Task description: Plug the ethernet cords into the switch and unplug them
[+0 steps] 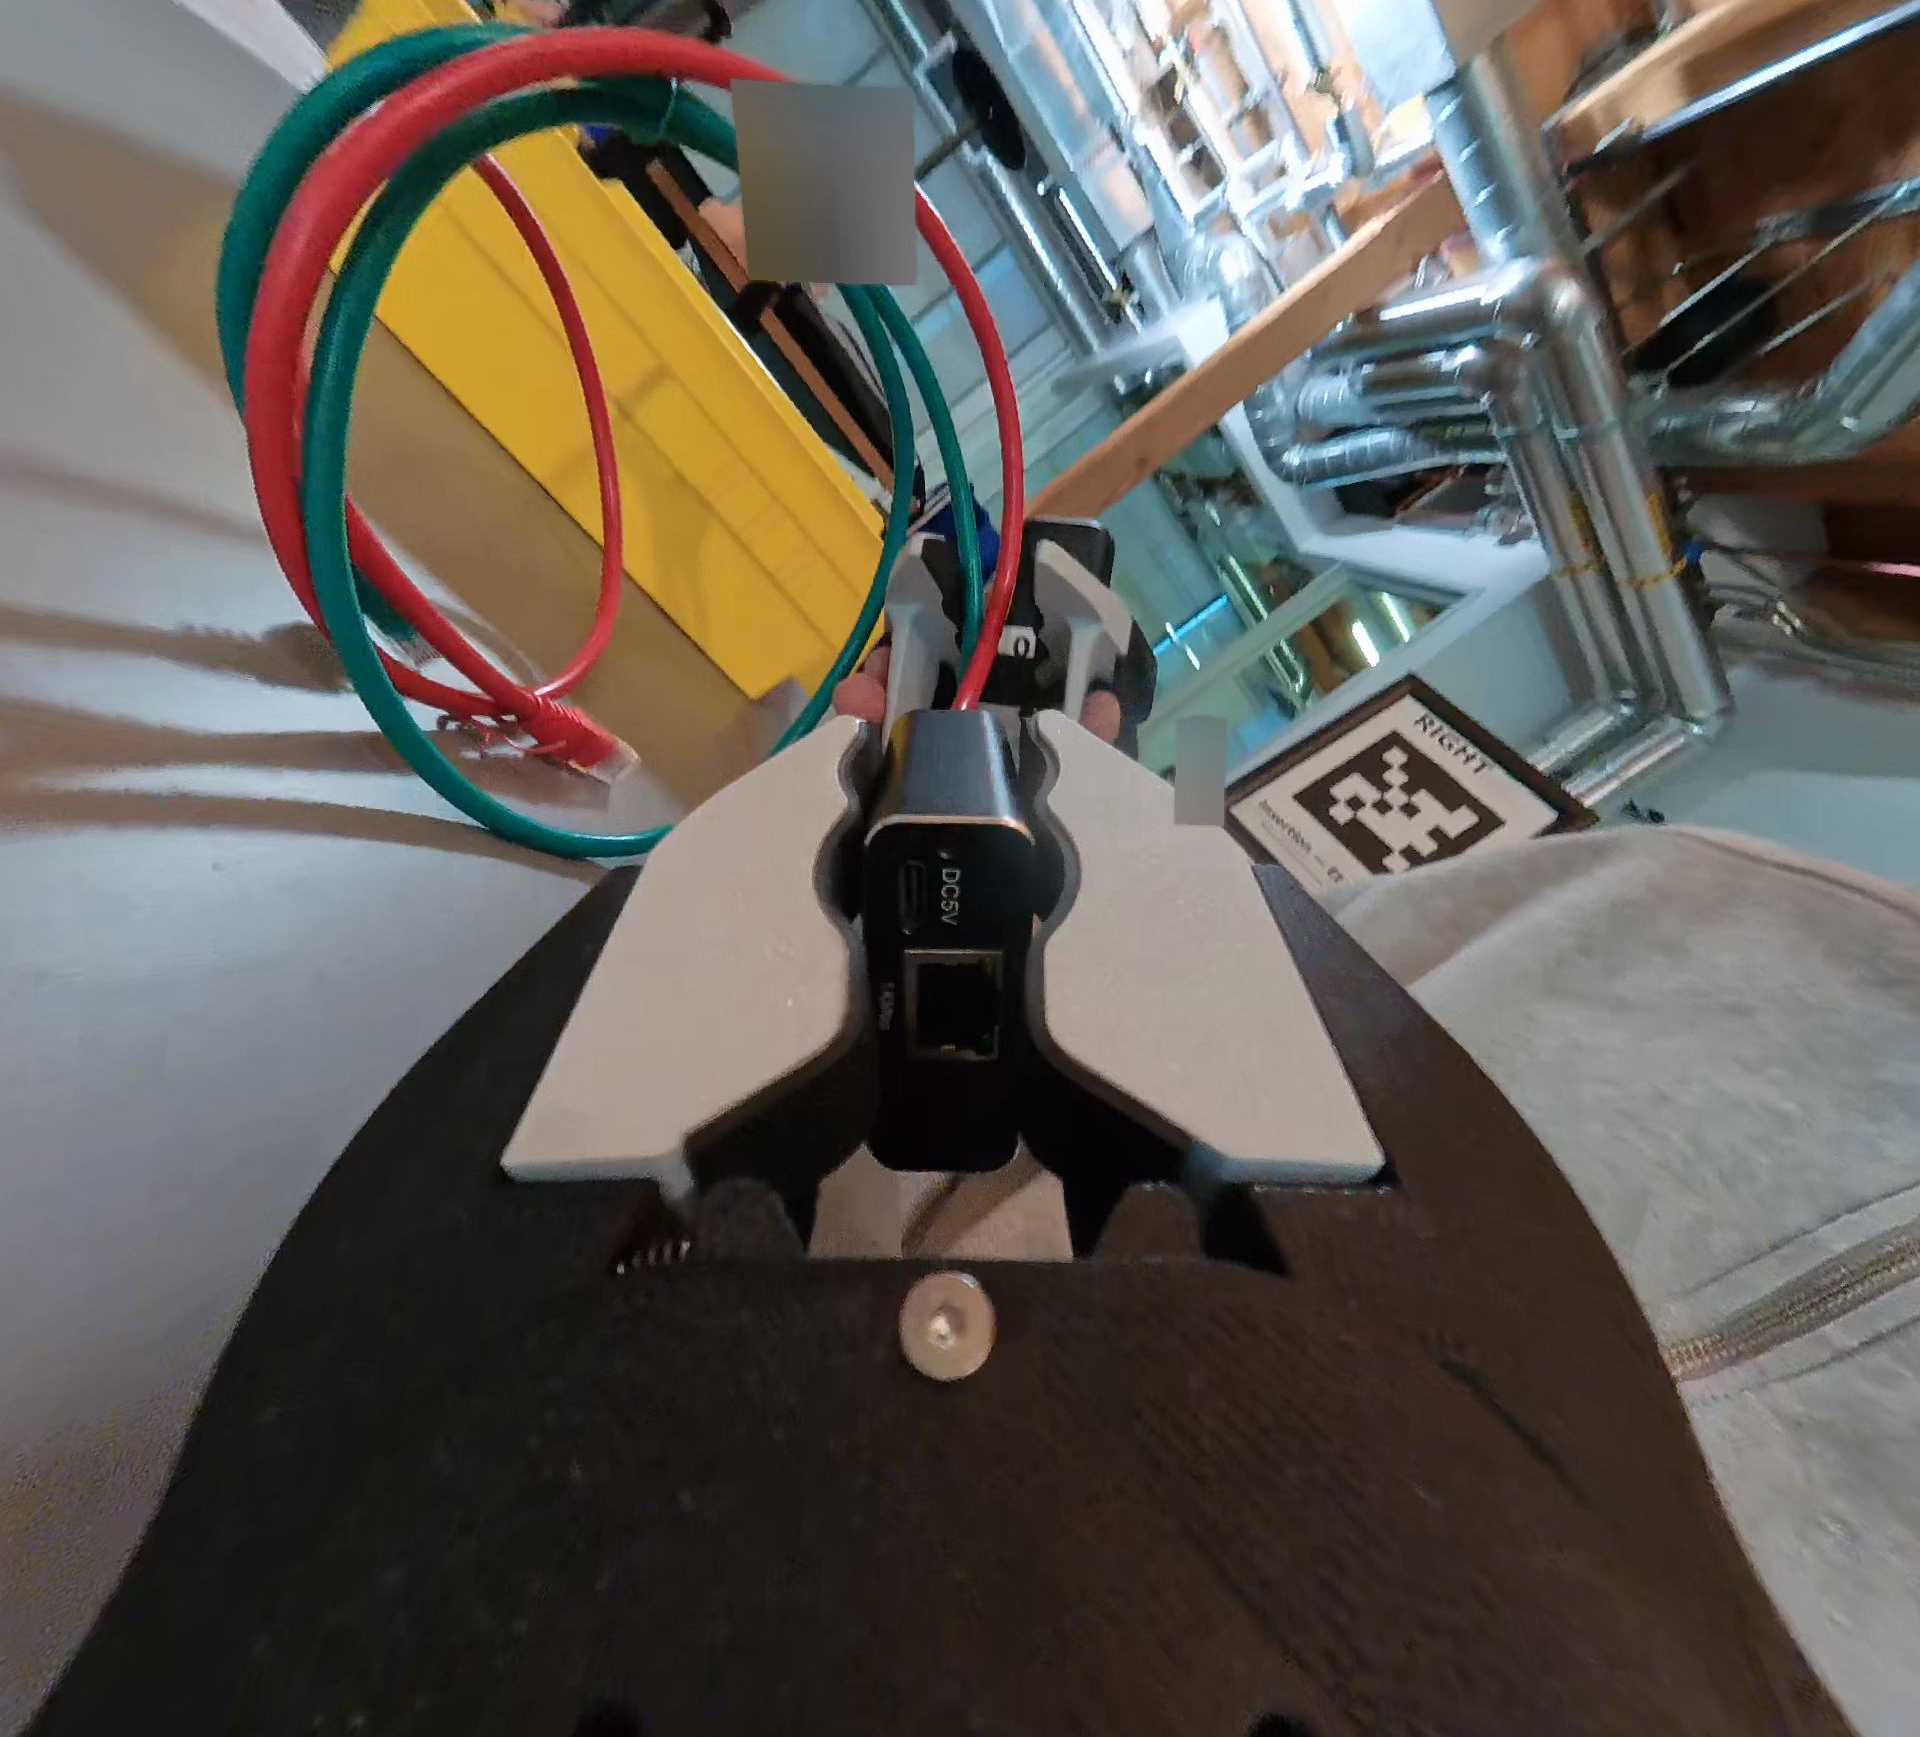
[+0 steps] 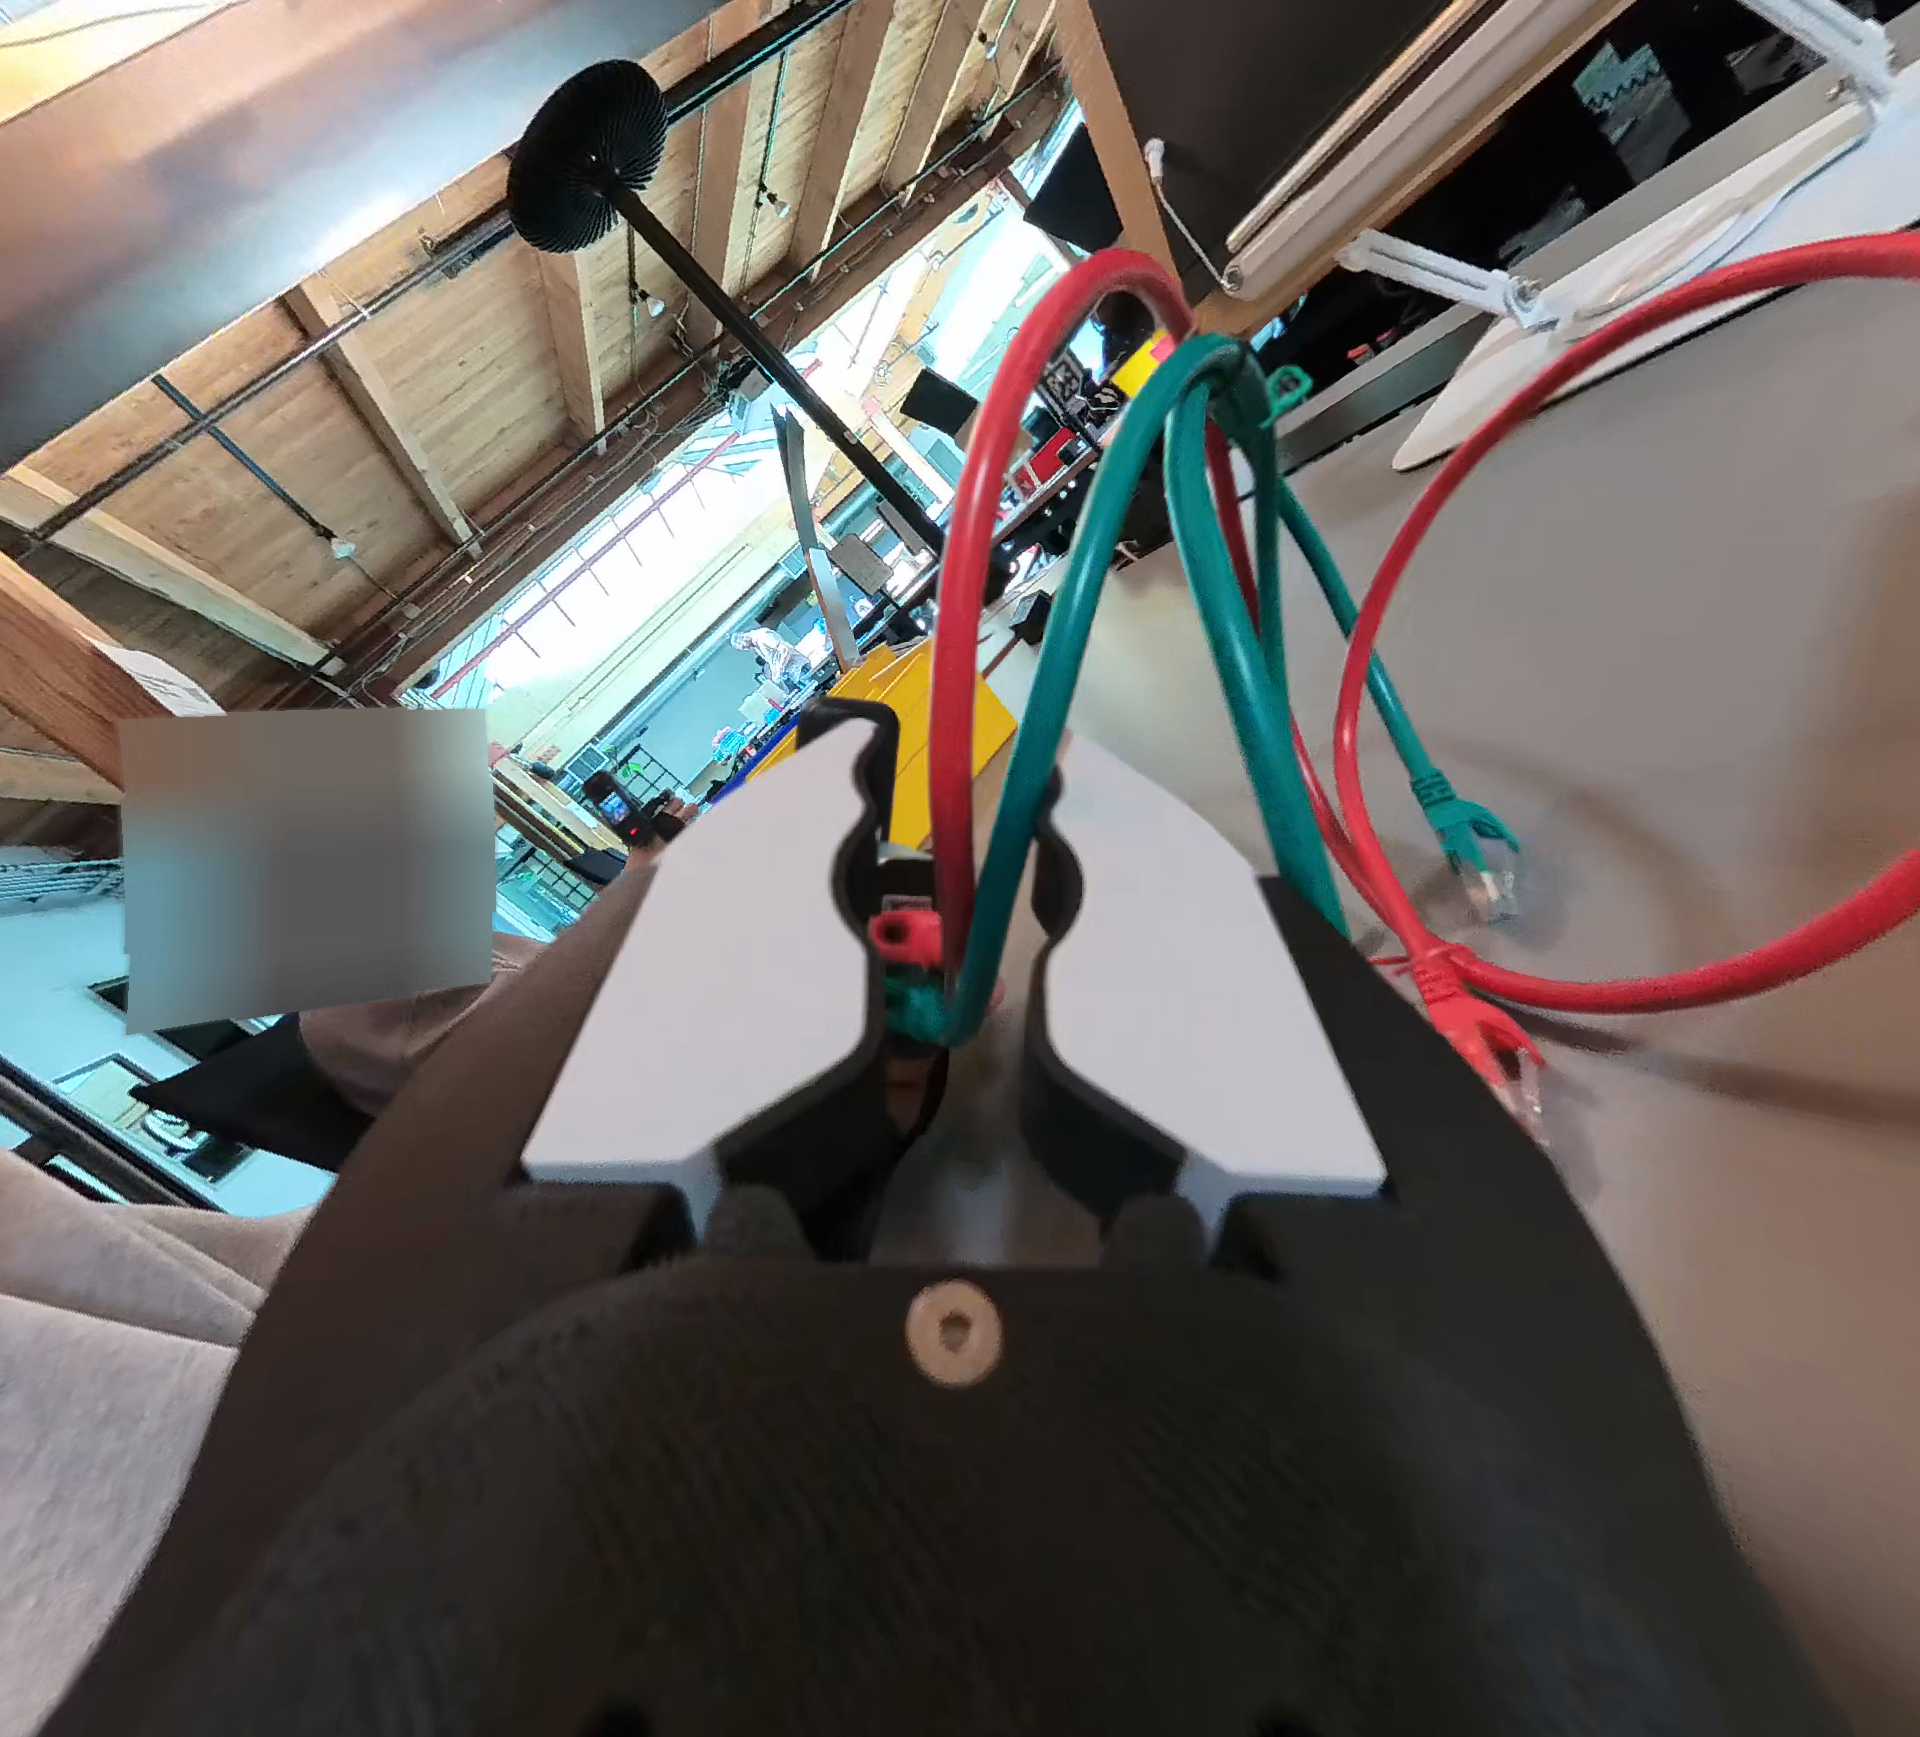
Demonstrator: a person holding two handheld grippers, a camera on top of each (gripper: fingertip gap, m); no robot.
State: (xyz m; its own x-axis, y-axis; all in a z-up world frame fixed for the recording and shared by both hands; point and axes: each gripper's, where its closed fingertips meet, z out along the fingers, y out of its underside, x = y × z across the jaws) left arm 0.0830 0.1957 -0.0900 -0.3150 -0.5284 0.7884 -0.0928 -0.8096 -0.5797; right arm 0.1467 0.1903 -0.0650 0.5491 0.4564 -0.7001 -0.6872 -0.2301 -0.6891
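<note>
Left gripper (image 1: 948,788) clamped snug on the black ethernet switch (image 1: 948,939), held up off the white table (image 1: 156,960), one empty port facing the camera. Red cord (image 1: 281,399) and green cord (image 1: 343,357) plugged into its far end, looping up and round. Right gripper (image 2: 961,866) sitting just past it, jaws narrow around the red plug (image 2: 902,937) and green plug (image 2: 914,1012); can't tell if actually pinching. Loose ends lying on the table.
</note>
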